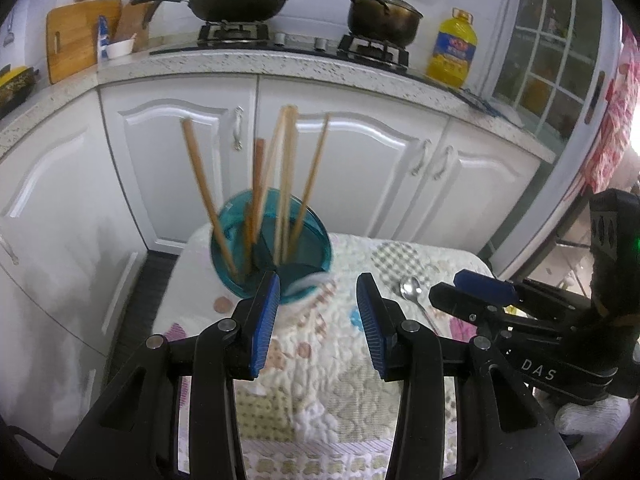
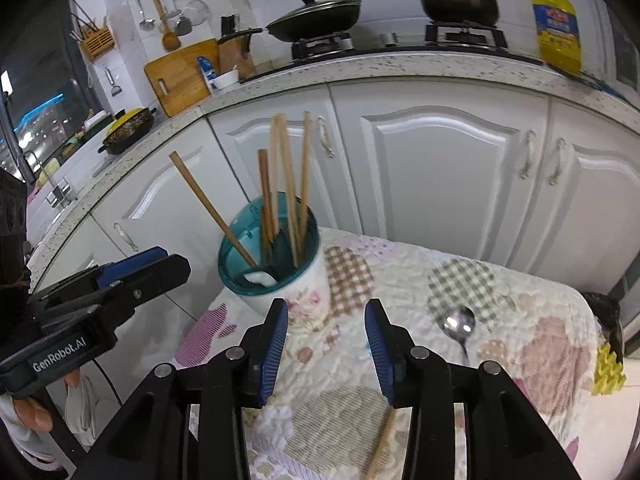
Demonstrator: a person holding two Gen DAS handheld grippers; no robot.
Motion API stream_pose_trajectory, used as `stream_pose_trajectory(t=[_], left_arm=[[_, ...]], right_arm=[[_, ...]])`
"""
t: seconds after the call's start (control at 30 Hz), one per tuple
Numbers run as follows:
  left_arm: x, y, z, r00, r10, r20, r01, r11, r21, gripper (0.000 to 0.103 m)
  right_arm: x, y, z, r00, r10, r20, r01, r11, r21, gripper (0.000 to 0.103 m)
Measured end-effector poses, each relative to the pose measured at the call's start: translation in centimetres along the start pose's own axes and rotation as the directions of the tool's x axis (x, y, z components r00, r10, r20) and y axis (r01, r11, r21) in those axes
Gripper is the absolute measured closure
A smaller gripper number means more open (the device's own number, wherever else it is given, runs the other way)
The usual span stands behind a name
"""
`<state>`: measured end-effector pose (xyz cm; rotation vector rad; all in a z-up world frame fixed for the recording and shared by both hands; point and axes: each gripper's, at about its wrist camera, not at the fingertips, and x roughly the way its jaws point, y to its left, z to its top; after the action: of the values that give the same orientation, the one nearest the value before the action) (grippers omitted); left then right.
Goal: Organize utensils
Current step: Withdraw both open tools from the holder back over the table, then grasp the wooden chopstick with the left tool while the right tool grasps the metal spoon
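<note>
A white flowered utensil holder with a teal rim [image 1: 272,248] [image 2: 276,268] stands at the far left of a quilted table [image 1: 320,368] [image 2: 500,360] and holds several wooden chopsticks [image 1: 286,176] [image 2: 280,176]. A metal spoon [image 1: 414,292] [image 2: 460,326] lies on the quilt to its right. One loose chopstick [image 2: 382,444] lies under my right gripper. My left gripper [image 1: 318,320] is open and empty, just in front of the holder. My right gripper [image 2: 326,344] is open and empty, between holder and spoon; it also shows in the left wrist view [image 1: 484,292].
White cabinets [image 2: 440,184] and a speckled counter [image 2: 400,64] stand behind the table. On the counter are a wok [image 1: 236,2], a pot [image 1: 382,16], a yellow oil bottle [image 1: 454,48] and a cutting board [image 1: 80,38]. The left gripper's body [image 2: 100,300] is at the right wrist view's left.
</note>
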<state>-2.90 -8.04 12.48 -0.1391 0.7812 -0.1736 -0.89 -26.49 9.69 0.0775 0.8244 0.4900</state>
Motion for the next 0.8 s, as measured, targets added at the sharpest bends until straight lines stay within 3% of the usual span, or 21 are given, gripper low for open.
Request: stream_pose_trajectory(t=[0.37,0.5,0.63,0.8], left_arm=[[1.7,-2.5,-2.2,0.997,-0.037,-0.067,0.039,0.999,0.024,0.064],[2.7,-2.9,-3.3,0.99,-0.086,-0.109,0.089,0.996,0.019,0.064],[4.4,-3.3,-5.2,0.972,-0.159,-0.175,0.16,0.987,-0.005,0.064],[7.0,-4.3,-7.6,0.943,-0.195,-0.27,0.199,0.98,-0.012,0.064]], right_arm=[[-1.3,-3.8,-2.5,0.998,-0.063,-0.025,0.065,0.996,0.061,0.061],[-1.0,-6.0,-3.8,0.995,-0.091,-0.051,0.095,0.991,0.091,0.06],[0.5,-8.7,-5.8,0.985,-0.125,-0.121,0.139,0.983,0.121,0.06],[2.6,-11.0,-7.9,0.974,-0.127,-0.188,0.158,0.974,0.163,0.06]])
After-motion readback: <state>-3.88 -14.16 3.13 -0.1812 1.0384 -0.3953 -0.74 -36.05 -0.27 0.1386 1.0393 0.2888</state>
